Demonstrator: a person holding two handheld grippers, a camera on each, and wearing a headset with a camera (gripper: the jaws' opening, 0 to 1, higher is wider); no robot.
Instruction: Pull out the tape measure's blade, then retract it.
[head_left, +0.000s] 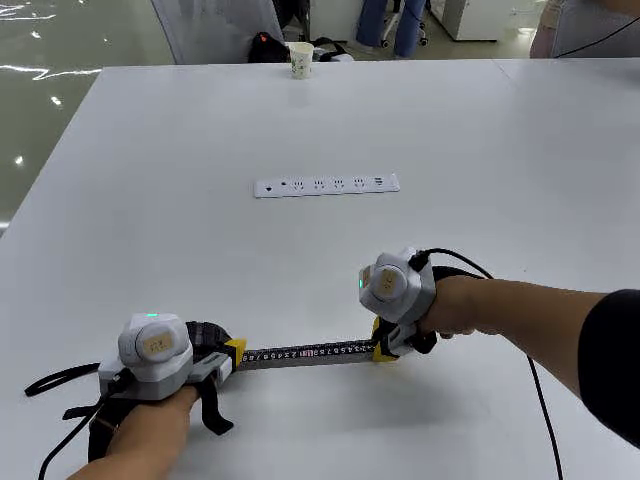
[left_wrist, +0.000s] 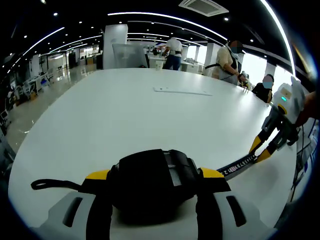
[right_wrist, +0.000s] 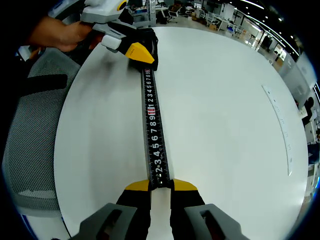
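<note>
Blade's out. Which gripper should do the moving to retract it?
Right, probably. The right gripper pinches the tip of the blade and can ride it back. The left gripper is clamped on the case and should hold it steady.

At the lower left of the head view, the left hand-held gripper (head_left: 226, 360) hides most of the tape measure's case (head_left: 207, 334). The numbers on the blade (head_left: 310, 352) are too small to read there. A sleeve (head_left: 612, 360) is cut off by the right edge. At the bottom of the right gripper view, the blade's tip is hidden between the jaws of the right hand-held gripper (right_wrist: 160, 186).
</note>
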